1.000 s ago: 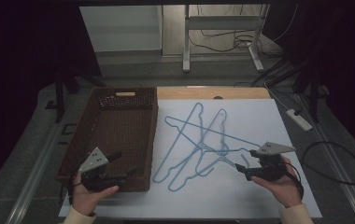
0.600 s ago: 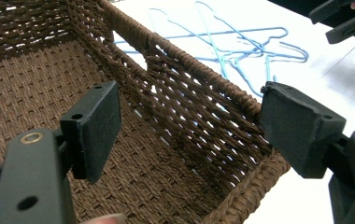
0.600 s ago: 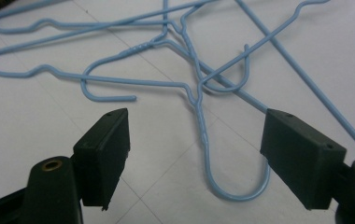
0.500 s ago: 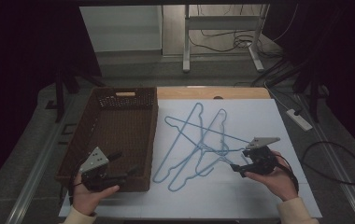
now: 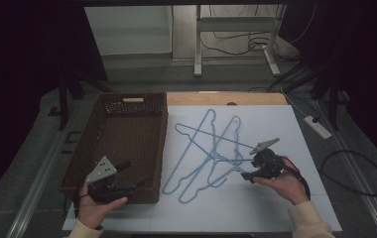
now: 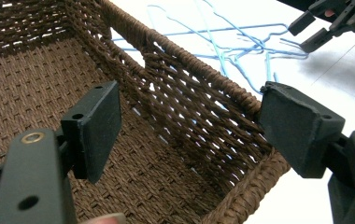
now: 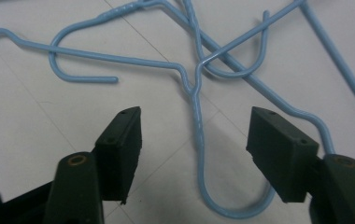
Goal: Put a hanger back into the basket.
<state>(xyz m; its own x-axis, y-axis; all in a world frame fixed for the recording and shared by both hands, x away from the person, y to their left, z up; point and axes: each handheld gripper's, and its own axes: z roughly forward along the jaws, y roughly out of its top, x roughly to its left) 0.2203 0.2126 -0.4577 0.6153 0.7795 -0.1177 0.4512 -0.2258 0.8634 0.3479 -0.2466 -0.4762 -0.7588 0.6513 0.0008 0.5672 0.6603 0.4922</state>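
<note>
A tangle of light blue wire hangers (image 5: 201,148) lies on the white sheet (image 5: 276,124), right of a brown wicker basket (image 5: 162,130). My right gripper (image 5: 247,171) sits at the hangers' right end where the hooks cross. In the right gripper view its jaws (image 7: 194,149) have just been closing and straddle one hook (image 7: 199,135) without touching it. My left gripper (image 5: 133,174) is open at the basket's near right corner. In the left gripper view its jaws (image 6: 194,128) straddle the basket wall (image 6: 199,70), and the right gripper (image 6: 308,30) shows farther off.
The basket holds nothing. A strip of bare wooden table (image 5: 226,98) runs behind the sheet. A white power strip (image 5: 317,127) and a looped black cable (image 5: 355,173) lie on the floor to the right. Metal table legs (image 5: 196,44) stand beyond.
My right gripper has moved left toward the hanger hooks, and its jaws have narrowed around one hook. The left gripper and the basket have stayed put.
</note>
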